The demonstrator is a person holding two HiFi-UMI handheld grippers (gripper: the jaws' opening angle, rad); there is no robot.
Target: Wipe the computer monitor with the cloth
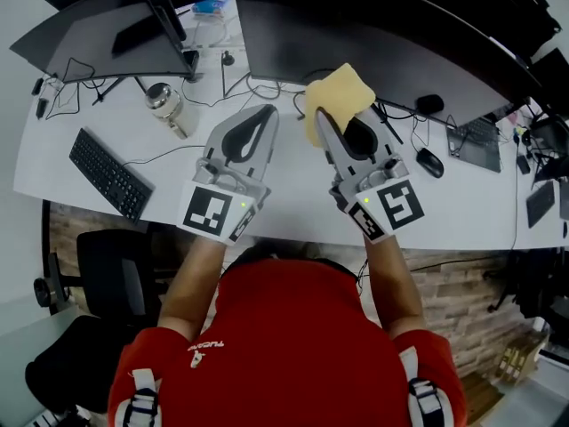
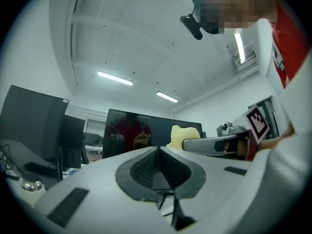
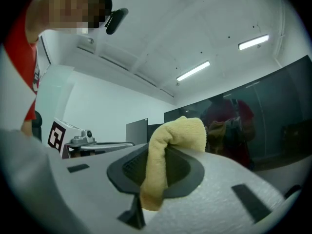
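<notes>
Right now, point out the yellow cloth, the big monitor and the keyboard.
yellow cloth (image 1: 342, 92): head view, middle of its bunched top.
big monitor (image 1: 284, 43): head view, dark panel, left part.
keyboard (image 1: 109, 173): head view, middle of the keys.

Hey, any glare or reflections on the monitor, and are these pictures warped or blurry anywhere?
Right gripper view: the dark monitor mirrors the person and the cloth, without harsh glare. Left gripper view: the same dim reflection, corners blacked by fisheye vignette. Head view: the desk bows; lighting is even.
</notes>
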